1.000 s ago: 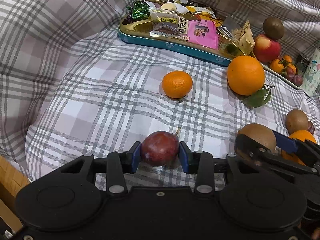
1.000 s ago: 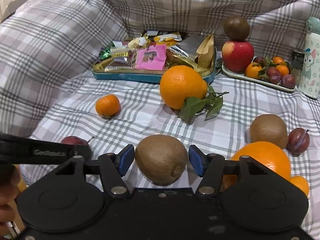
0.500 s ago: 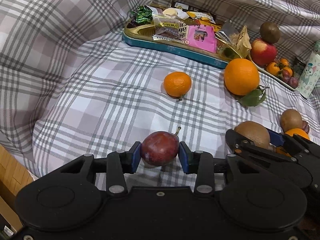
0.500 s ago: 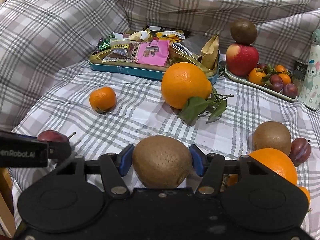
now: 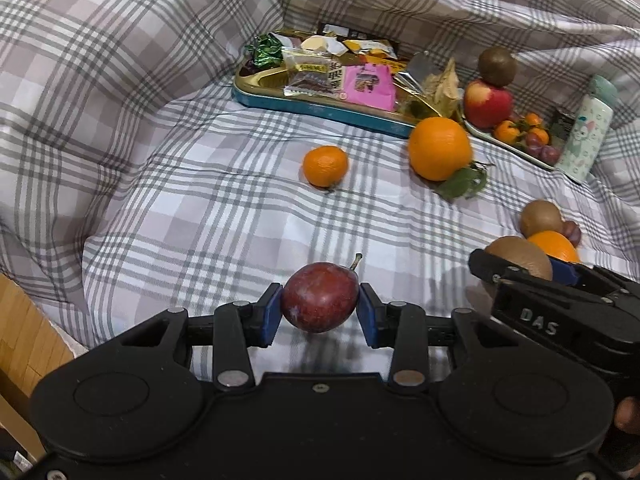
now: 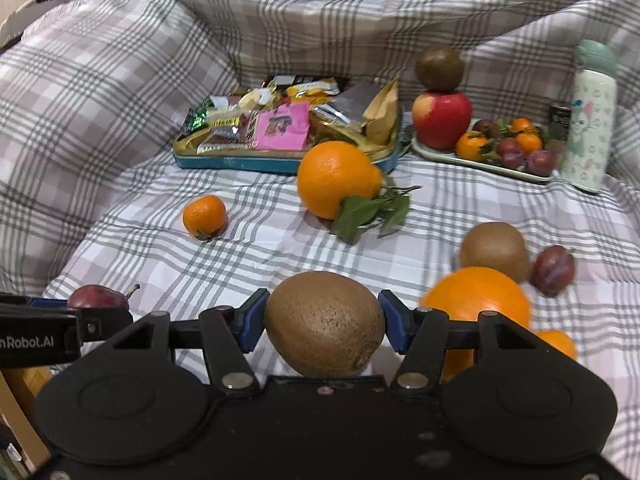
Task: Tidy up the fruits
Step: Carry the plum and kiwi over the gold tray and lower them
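Now the left tongs point(image 5: 320, 312) clench a plum point(image 5: 319, 303) between their pads, and the right tongs point(image 6: 323, 326) clench a kiwi point(image 6: 324, 323).

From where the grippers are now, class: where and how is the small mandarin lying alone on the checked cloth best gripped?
Grip the small mandarin across its widest middle, coming from above with jaws on opposite sides. It is round and sits free on the cloth, apart from the large orange, so both sides look clear. Both grippers are full, though.

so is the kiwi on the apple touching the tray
No, that kiwi sits on top of the apple, clear of the tray.
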The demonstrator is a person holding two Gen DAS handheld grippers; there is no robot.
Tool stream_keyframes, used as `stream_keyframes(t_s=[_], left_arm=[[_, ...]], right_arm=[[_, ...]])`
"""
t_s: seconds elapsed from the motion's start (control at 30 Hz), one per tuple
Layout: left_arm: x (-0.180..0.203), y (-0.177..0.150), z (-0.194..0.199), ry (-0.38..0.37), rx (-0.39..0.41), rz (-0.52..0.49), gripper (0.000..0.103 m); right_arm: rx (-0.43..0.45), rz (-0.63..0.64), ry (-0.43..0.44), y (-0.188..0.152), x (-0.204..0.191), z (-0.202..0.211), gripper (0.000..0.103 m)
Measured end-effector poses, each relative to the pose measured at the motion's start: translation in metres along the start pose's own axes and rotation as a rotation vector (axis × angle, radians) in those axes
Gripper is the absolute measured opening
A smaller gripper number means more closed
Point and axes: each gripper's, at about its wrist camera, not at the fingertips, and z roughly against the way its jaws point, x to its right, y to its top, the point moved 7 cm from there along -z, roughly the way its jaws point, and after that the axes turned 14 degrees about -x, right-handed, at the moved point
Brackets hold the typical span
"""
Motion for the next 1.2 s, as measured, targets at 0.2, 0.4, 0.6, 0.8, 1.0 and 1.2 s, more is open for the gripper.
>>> stream_keyframes(t_s=[0.2, 0.4, 0.6, 0.8, 1.0, 1.2], left_arm=[[0.013, -0.021, 0.014, -0.014, 0.000, -0.023, 0.048], [0.027, -0.045, 0.026, -0.018, 0.005, -0.057, 0.048], [0.041, -0.071, 0.033, -0.032, -0.003, -0.083, 0.048], [0.053, -0.099, 0.037, -0.046, -0.018, -0.104, 0.048], [0.066, -0.127, 0.034, -0.040, -0.041, -0.144, 0.048], [0.077, -0.154, 0.035, -0.045, -0.058, -0.174, 0.048]], right_arm=[[0.028, -0.013, 0.007, -0.022, 0.009, 0.039, 0.061], [0.038, -0.026, 0.014, -0.055, 0.017, 0.074, 0.061], [0.033, -0.069, 0.018, -0.089, 0.024, 0.095, 0.061], [0.002, -0.128, 0.019, -0.126, 0.030, 0.105, 0.061], [-0.030, -0.175, 0.007, -0.159, 0.035, 0.111, 0.061], [-0.023, -0.235, -0.007, -0.180, 0.045, 0.122, 0.061]])
